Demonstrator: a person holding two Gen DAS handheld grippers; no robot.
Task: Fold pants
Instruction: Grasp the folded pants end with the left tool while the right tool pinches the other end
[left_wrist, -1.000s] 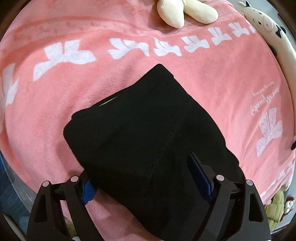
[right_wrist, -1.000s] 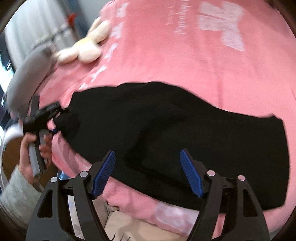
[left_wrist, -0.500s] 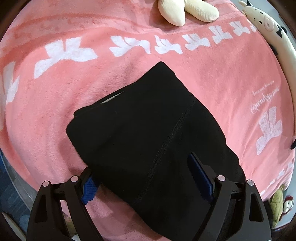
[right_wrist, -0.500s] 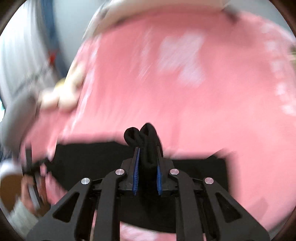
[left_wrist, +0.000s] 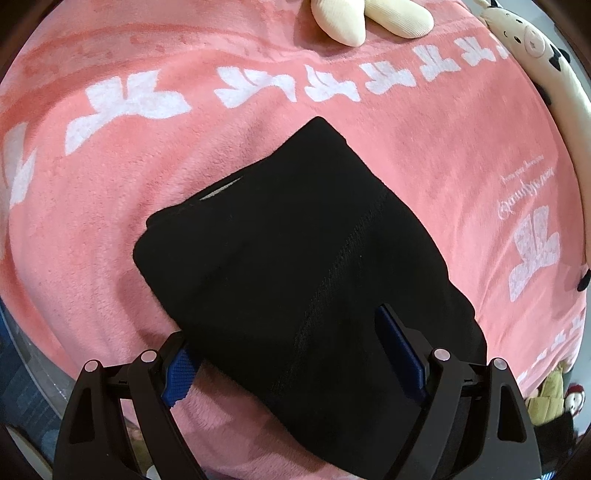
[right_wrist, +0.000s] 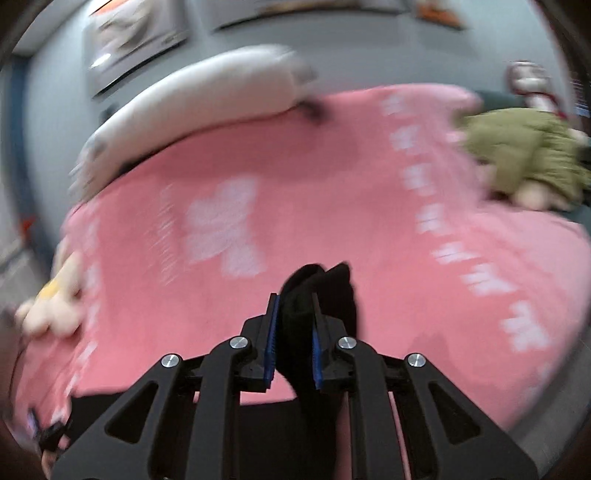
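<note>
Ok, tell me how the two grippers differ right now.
The left gripper is open, its fingers straddling the pants, which lie flat on the pink blanket. The right gripper is shut on a bunched fold of pants and held above the blanket. Both have black frames and blue pads.

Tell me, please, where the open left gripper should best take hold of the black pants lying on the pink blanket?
Probably the near edge of the black pants, approached low from the near side: the left gripper already straddles that thick folded edge with open jaws, and the layers overhang the pink blanket there.
</note>
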